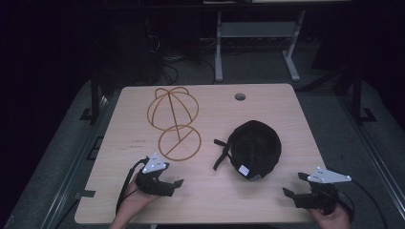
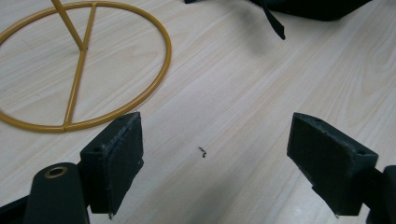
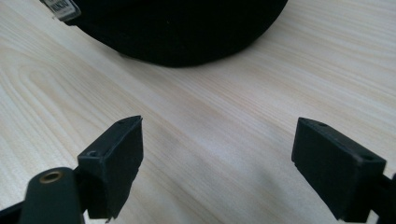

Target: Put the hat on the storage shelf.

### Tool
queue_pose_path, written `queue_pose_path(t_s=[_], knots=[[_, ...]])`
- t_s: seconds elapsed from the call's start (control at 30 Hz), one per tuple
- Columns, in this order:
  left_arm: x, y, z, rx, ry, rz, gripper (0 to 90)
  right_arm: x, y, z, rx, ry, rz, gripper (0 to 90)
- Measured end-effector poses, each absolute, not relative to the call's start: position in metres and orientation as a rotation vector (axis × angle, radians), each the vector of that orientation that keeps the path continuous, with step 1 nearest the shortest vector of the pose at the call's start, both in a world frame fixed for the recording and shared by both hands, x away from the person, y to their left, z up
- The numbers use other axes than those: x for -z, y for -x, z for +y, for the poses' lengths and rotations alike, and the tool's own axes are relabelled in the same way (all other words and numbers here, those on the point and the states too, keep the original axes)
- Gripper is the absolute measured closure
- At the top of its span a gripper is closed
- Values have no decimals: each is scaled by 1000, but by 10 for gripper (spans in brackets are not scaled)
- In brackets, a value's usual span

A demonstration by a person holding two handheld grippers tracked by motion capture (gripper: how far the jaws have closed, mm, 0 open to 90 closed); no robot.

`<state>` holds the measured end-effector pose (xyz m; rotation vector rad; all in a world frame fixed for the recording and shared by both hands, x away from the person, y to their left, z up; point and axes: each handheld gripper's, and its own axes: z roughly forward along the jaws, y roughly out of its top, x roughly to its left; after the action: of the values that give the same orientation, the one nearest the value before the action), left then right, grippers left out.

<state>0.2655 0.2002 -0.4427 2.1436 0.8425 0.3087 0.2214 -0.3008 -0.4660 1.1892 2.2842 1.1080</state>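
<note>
Both grippers, left and right, spread empty; cap floppy, may snag stand.

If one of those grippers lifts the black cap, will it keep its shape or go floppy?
The black cap would probably sag somewhat: it looks like soft fabric, and its strap lies limp on the table. It likely weighs little. It should not roll, since it rests flat on the wood.
</note>
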Motion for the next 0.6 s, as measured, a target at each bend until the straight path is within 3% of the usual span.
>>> queue_pose_path(t_s=[0.6], knots=[[444, -259, 189, -308, -2170, 799, 173, 464, -222, -300, -1116, -1198, 2272, 149]])
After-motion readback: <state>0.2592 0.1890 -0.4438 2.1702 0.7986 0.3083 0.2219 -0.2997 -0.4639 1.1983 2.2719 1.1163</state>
